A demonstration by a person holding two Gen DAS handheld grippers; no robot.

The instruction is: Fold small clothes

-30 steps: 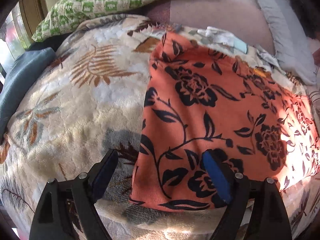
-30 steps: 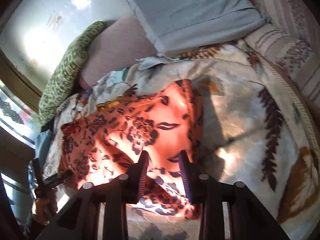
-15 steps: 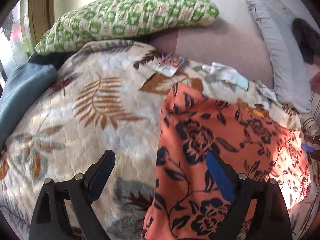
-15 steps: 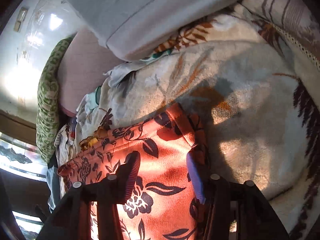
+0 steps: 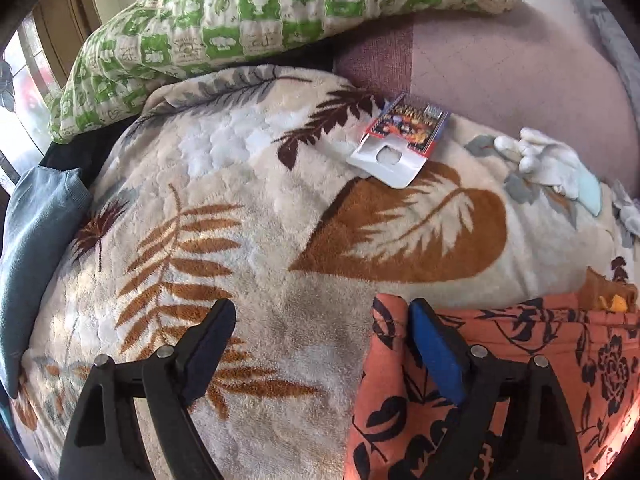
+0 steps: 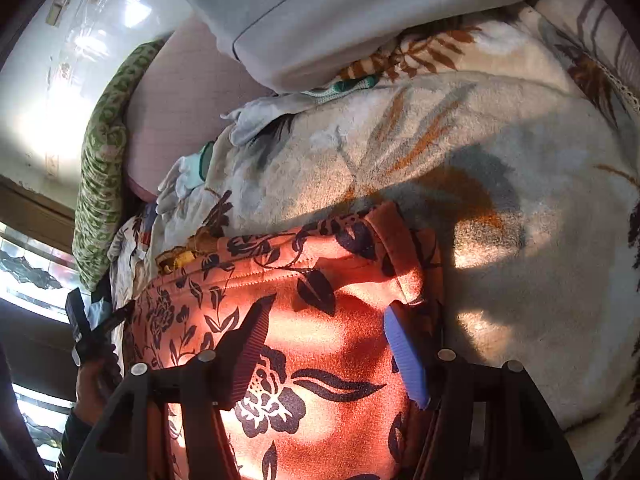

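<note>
At the lower right of the left wrist view, the orange floral garment (image 5: 500,380) lay flat on the leaf-print blanket (image 5: 280,240). Your left gripper (image 5: 320,344) stood wide open, straddling its corner, gripping nothing. Your right gripper (image 6: 328,344) also gaped over the cloth, empty. A torn carton (image 5: 400,140) lay upper right, contents unclear.

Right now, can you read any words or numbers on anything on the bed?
Colorful card packet on the leaf-pattern blanket: it has printing, but too blurred to read.
Orange floral garment: only flower pattern, no words.
Green checked pillow: tiny marks in the squares, too small to read.
</note>
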